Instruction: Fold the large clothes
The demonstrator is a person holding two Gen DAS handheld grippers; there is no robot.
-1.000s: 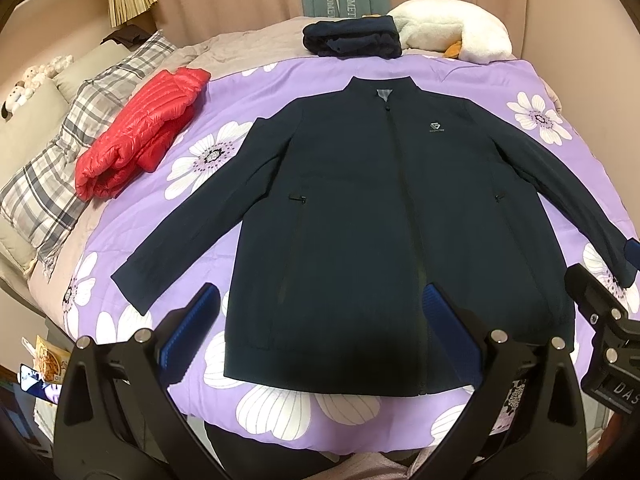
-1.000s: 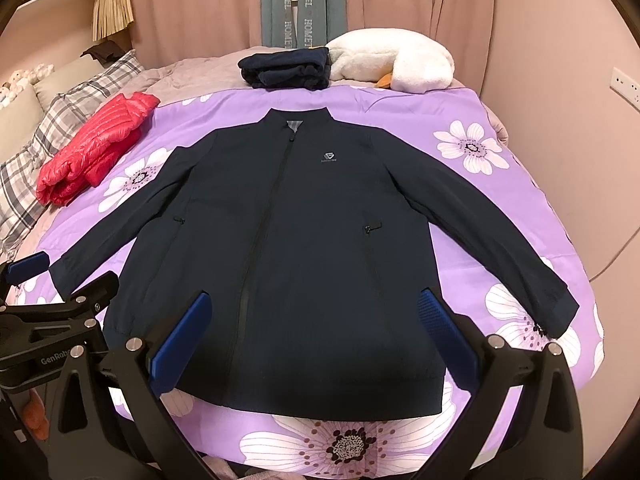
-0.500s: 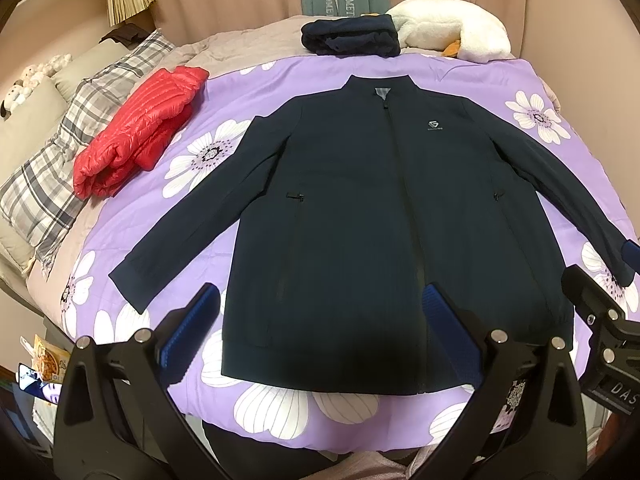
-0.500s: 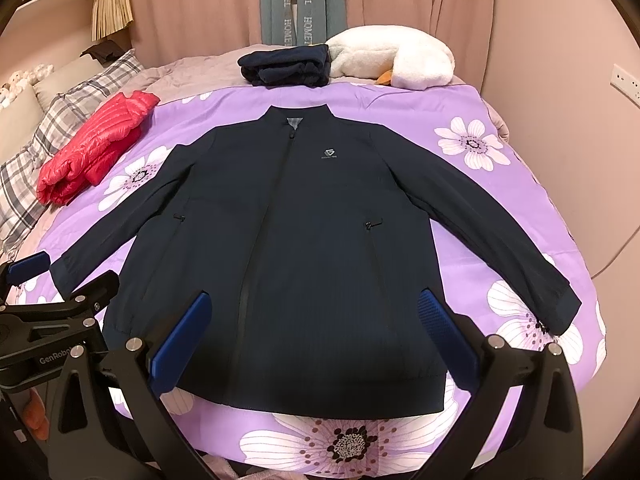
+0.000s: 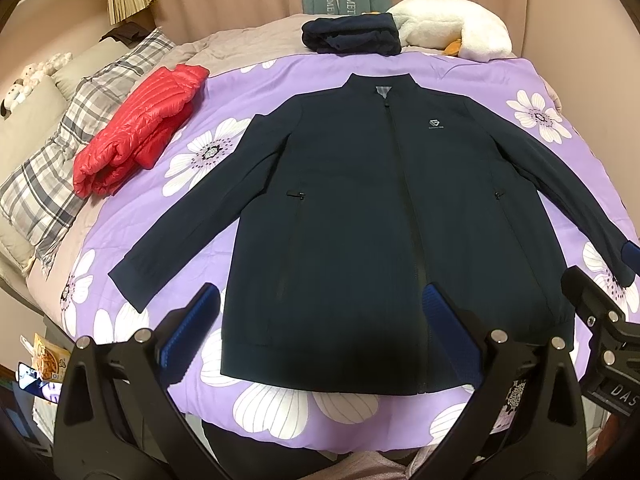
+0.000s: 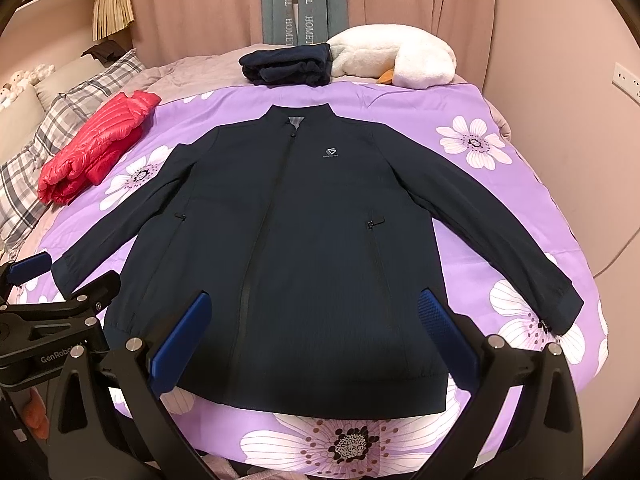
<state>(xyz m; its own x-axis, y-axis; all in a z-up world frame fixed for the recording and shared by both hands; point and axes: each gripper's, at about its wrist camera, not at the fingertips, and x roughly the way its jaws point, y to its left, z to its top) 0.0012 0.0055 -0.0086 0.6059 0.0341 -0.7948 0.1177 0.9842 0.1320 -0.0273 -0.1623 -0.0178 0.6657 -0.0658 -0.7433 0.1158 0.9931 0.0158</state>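
Left wrist: left gripper (image 5: 320,332) spread wide, empty, above hem. Jacket (image 5: 372,216) flat on bed (image 5: 256,88), zipped, sleeves splayed.
Right wrist: right gripper (image 6: 312,332) likewise agape. Fabric looks thin, limp, slippery; pinch sleeve cuff (image 6: 564,312) or shoulder seam.

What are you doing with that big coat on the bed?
A person holds two grippers, left gripper and right gripper, both open above the hem of a dark navy zip-up jacket. It lies flat on the purple flowered bedspread, sleeves spread, not yet folded. A folded red puffer jacket lies beside it.
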